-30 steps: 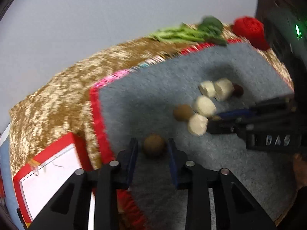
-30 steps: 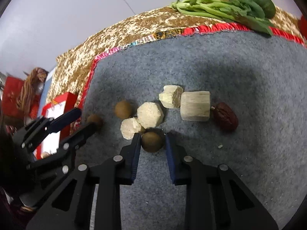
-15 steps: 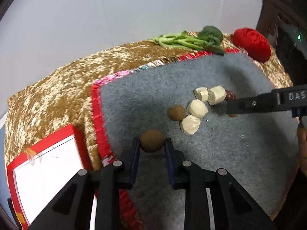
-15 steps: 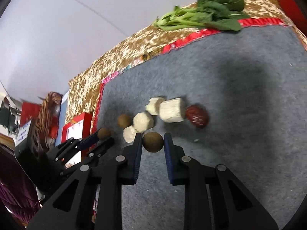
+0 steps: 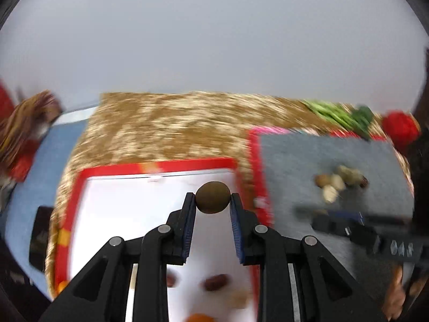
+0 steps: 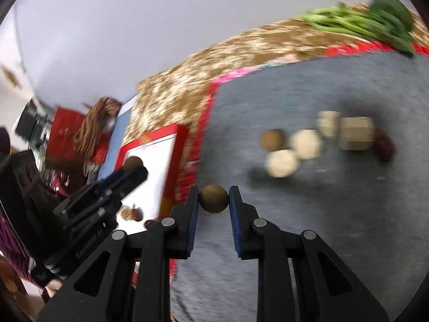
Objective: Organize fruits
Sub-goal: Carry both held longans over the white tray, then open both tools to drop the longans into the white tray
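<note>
L gripper [image 5: 212, 201] is clamped on 1 round brown fruit [image 5: 213, 197] over the red-rimmed white tray [image 5: 158, 165]; R gripper [image 6: 214, 198] grips 1 more [image 6: 214, 198] above the grey felt mat [image 6: 335, 214]. R view shows approx 4 pale chunks [image 6: 306, 144]; L view blurs them.

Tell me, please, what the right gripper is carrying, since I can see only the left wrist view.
Observer: The right gripper is shut on a round brown fruit.
Operator: Is it above the tray yet?
Observer: No, it hangs over the gray mat, near the mat's red border; the tray lies further left in the right wrist view.
</note>
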The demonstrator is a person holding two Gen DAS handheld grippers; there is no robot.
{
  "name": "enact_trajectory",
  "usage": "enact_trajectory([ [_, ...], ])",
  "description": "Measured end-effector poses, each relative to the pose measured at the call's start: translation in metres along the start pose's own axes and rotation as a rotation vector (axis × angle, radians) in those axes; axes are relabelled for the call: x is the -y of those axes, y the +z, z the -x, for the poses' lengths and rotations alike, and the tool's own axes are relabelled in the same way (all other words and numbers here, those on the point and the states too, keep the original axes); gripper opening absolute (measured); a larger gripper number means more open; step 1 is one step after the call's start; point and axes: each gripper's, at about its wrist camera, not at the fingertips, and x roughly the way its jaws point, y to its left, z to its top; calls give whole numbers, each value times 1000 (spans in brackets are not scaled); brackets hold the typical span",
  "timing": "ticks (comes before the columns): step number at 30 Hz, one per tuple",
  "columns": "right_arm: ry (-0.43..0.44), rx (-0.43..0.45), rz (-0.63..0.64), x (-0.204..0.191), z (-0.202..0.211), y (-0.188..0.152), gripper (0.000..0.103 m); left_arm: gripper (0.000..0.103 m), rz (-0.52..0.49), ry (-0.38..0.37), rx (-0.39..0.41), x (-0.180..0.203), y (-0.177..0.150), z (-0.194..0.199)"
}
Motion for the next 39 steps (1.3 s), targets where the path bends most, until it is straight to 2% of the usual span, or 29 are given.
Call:
enact_trajectory([
  [4,47,10,78,-33,-13,-12,24,25,82,87,-33,-41,-6,-6],
  [8,101,2,168,-69,-26,-24,24,25,99,114,-67,-57,-11,-12],
  [13,106,-44,265,-101,-45,-42,24,25,98,115,-84,-63,-17,-14],
  [27,54,-150,419,-122,-73,-77,24,25,104,118,-121,-64,-19,-21],
  [34,50,-158,446,-124,-71,-79,25,25,123,173,-141,-67,-19,-25],
  [36,47,-164,446,-125,-71,-78,25,32,117,189,-138,-66,-18,-25],
  [37,42,-160,449,-125,-69,-78,26,42,115,202,-135,-66,-18,-24],
  [38,44,-155,451,-125,-67,-77,29,50,116,211,-130,-66,-18,-23],
  [39,51,-150,451,-126,-65,-76,35,53,117,221,-121,-67,-17,-22],
])
